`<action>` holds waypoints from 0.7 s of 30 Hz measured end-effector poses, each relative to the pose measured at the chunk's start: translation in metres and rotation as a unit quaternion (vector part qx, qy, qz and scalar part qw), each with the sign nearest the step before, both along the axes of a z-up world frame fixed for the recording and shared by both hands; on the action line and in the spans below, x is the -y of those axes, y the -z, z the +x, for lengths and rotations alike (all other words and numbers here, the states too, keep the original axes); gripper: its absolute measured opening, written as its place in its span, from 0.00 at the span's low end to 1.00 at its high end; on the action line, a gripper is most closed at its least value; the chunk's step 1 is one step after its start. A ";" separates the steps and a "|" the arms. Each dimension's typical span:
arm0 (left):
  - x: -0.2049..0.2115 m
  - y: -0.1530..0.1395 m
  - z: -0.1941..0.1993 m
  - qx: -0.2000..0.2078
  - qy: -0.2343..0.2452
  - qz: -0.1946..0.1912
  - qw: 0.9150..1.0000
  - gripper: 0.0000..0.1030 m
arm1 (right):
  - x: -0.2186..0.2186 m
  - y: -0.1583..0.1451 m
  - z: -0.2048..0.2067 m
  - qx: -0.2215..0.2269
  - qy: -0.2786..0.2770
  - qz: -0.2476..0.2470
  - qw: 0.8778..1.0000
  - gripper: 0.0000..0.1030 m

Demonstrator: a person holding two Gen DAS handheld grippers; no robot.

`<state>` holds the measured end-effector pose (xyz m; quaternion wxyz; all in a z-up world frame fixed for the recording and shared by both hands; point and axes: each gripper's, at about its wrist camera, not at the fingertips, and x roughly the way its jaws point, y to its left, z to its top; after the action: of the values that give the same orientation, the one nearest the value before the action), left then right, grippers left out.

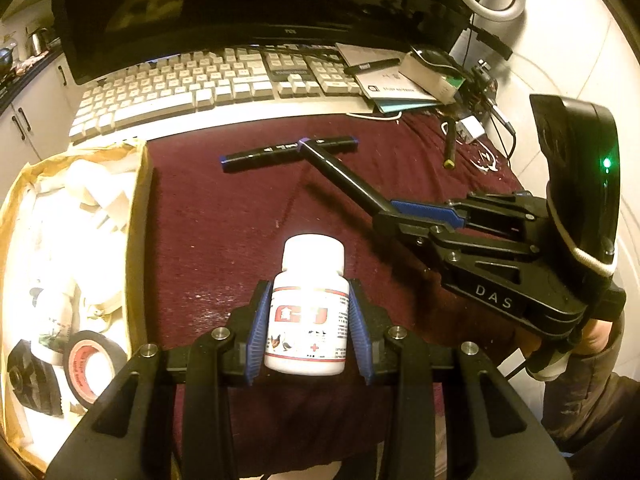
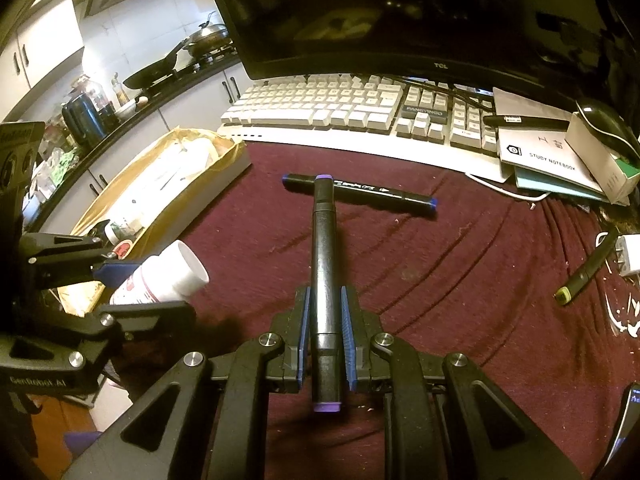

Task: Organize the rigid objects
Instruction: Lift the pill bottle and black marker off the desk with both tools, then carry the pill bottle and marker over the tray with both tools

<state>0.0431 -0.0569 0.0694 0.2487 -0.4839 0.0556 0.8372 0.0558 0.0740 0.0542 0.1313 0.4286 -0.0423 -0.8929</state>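
Holding two things: your left gripper clamps the bottle upright above the surface, box just to its left; your right gripper pinches a marker pointing forward toward the loose marker lying crosswise.

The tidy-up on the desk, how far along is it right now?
Done: the cardboard box already holds a tape roll and another bottle. In hand: the left gripper clamps a white pill bottle, and the right gripper is shut on a purple-capped marker. Left: a blue-capped marker and a green-tipped pen lie on the maroon cloth.
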 end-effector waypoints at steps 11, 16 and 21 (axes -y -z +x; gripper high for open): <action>0.043 -0.020 -0.001 -0.017 -0.046 0.012 0.999 0.34 | 0.008 -0.010 0.001 -0.011 -0.009 -0.009 1.000 0.13; 0.089 -0.036 0.000 -0.029 -0.093 0.021 0.995 0.34 | 0.016 -0.015 0.000 -0.019 -0.020 -0.012 1.000 0.13; 0.133 -0.044 0.003 -0.037 -0.143 0.021 0.989 0.34 | 0.027 -0.018 -0.003 -0.021 -0.031 -0.014 0.999 0.13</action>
<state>0.0458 -0.1894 0.1137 0.1342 -0.4504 -0.0227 0.8824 0.0530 0.0465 0.0724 0.1662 0.4092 -0.0386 -0.8963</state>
